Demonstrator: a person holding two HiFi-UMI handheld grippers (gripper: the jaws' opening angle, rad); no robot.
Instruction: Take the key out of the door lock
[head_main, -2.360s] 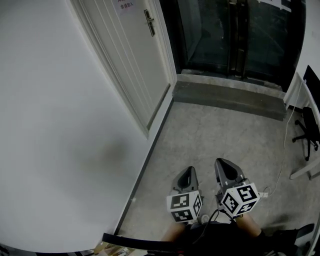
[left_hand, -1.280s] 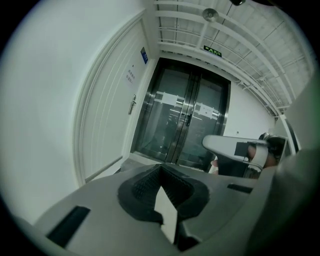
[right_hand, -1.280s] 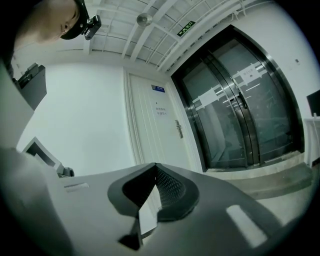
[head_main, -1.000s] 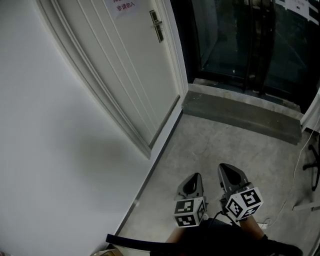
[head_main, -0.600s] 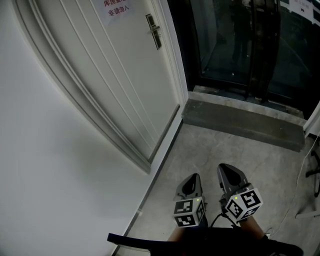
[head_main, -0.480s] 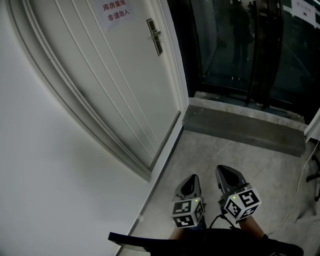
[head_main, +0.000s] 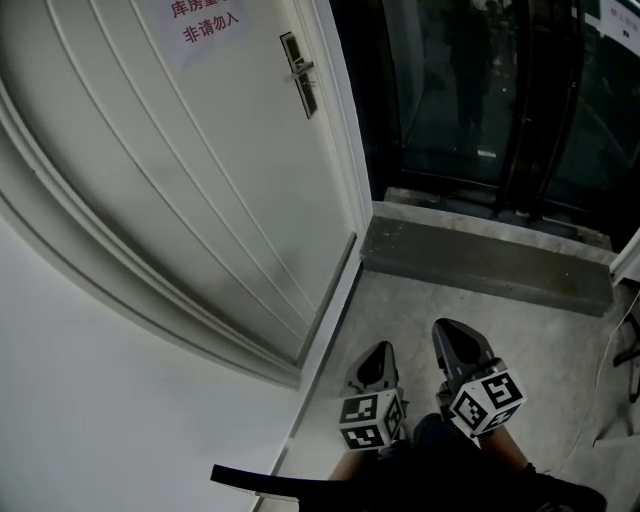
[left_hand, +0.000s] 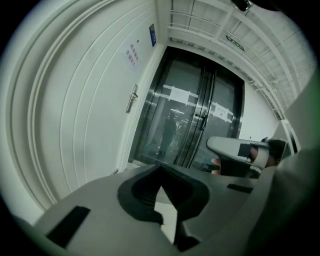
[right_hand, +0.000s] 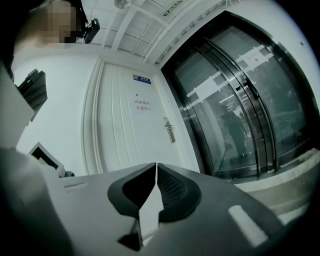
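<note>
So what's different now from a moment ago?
The person has walked closer to the white door, so the door and its lock plate now look bigger and nearer. Nothing was grabbed or let go. The left tongs and right tongs stay low, shut and empty.

Left gripper (left_hand: 160, 172) facing a white door (left_hand: 95, 100)
Its jaws are pressed together, nothing between them; the door's handle (left_hand: 133, 98) sits near the frame, with dark glass doors (left_hand: 195, 125) just beside it.
</note>
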